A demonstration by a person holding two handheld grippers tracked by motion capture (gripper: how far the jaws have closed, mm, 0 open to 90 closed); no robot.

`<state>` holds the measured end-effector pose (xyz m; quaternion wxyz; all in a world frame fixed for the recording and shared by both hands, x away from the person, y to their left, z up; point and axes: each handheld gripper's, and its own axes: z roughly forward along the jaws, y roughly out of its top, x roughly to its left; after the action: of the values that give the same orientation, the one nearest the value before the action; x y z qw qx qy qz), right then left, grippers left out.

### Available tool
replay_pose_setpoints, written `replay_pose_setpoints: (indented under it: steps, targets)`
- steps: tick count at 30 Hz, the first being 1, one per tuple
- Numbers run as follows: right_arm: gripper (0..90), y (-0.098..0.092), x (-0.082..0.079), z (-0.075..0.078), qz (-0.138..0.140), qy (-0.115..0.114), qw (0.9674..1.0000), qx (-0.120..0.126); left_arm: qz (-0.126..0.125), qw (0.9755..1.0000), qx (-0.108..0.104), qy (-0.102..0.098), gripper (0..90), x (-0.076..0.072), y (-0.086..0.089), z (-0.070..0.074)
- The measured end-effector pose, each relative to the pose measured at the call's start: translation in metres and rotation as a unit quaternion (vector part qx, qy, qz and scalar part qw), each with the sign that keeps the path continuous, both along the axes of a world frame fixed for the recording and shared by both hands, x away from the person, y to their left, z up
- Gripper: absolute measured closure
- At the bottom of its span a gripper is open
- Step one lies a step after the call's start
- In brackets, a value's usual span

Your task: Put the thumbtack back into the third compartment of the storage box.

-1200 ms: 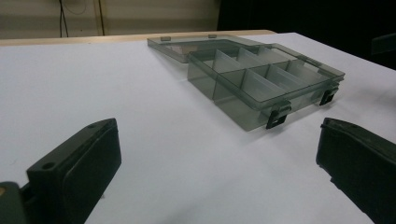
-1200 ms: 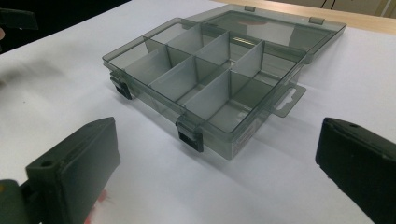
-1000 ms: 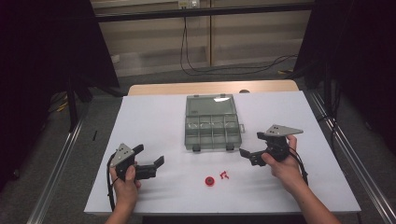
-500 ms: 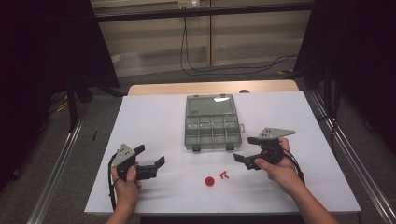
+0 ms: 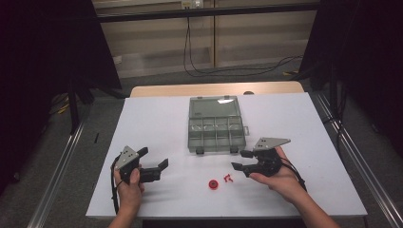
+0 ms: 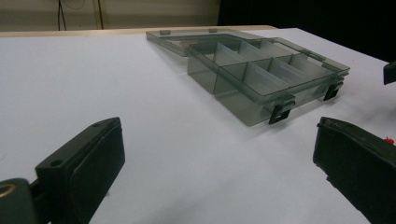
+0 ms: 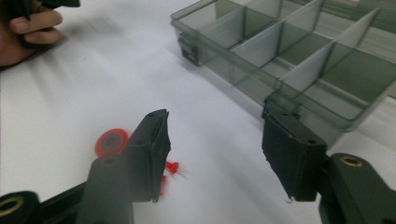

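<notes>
A smoky grey compartment box [image 5: 216, 128] lies open mid-table, its lid flat behind it. In front of it sit a red ring [image 5: 213, 184] and a small red pin-like piece [image 5: 229, 178]. My right gripper [image 5: 240, 160] hovers just right of the red piece, pointing left. Its jaws have just been closing and stand partly open with nothing between them. In the right gripper view [image 7: 215, 140] the ring [image 7: 111, 141] and red piece [image 7: 172, 166] lie beside the left jaw, the box [image 7: 289, 60] beyond. My left gripper [image 5: 153, 159] rests open at the front left and looks at the box [image 6: 261, 74].
The white table [image 5: 157, 114] ends close to both hands at the front edge. A wooden strip [image 5: 214, 89] runs along the far edge. Metal rails [image 5: 349, 156] flank the table. Cables [image 5: 237, 69] lie on the floor behind. The other hand [image 7: 28, 28] holds the left gripper far left.
My right gripper has slid left and slightly down toward the red pieces, and its jaws have narrowed. The left gripper has stayed in place.
</notes>
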<state>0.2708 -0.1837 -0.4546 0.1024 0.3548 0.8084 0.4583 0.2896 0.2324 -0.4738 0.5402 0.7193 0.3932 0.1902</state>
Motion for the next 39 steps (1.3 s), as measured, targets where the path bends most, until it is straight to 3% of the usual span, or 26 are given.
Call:
replay_pose_setpoints:
  steps: [4, 10, 15, 18, 28, 34, 39]
  targets:
    - [49.5, 0.005, -0.007, -0.001, 0.008, -0.006, 0.9999, -0.002, -0.002, 1.0, -0.004, 0.004, 2.4, 0.001, 0.0, 0.0]
    - [58.9, 0.008, -0.017, -0.011, 0.028, 0.013, 0.9995, -0.007, -0.007, 1.0, -0.004, 0.002, 2.6, 0.001, 0.002, 0.0]
    - [68.9, 0.011, -0.019, -0.016, 0.028, 0.016, 0.9994, -0.014, -0.007, 1.0, -0.003, 0.003, 2.7, 0.001, 0.001, 0.0]
    - [69.7, 0.012, -0.019, -0.018, 0.043, 0.015, 0.9987, -0.024, -0.007, 1.0, -0.006, 0.004, 2.7, 0.001, 0.001, 0.0]
    - [79.5, 0.015, -0.02, -0.027, 0.072, 0.029, 0.9967, -0.023, -0.008, 0.9999, -0.005, 0.006, 3.3, 0.001, 0.0, 0.0]
    - [81.2, 0.019, -0.021, -0.03, 0.072, 0.026, 0.9966, -0.03, -0.008, 0.9999, -0.007, 0.005, 3.3, 0.001, 0.0, 0.0]
    - [85.5, 0.024, -0.022, -0.032, 0.063, 0.023, 0.9965, -0.05, -0.009, 1.0, -0.003, 0.004, 3.3, 0.001, 0.0, 0.0]
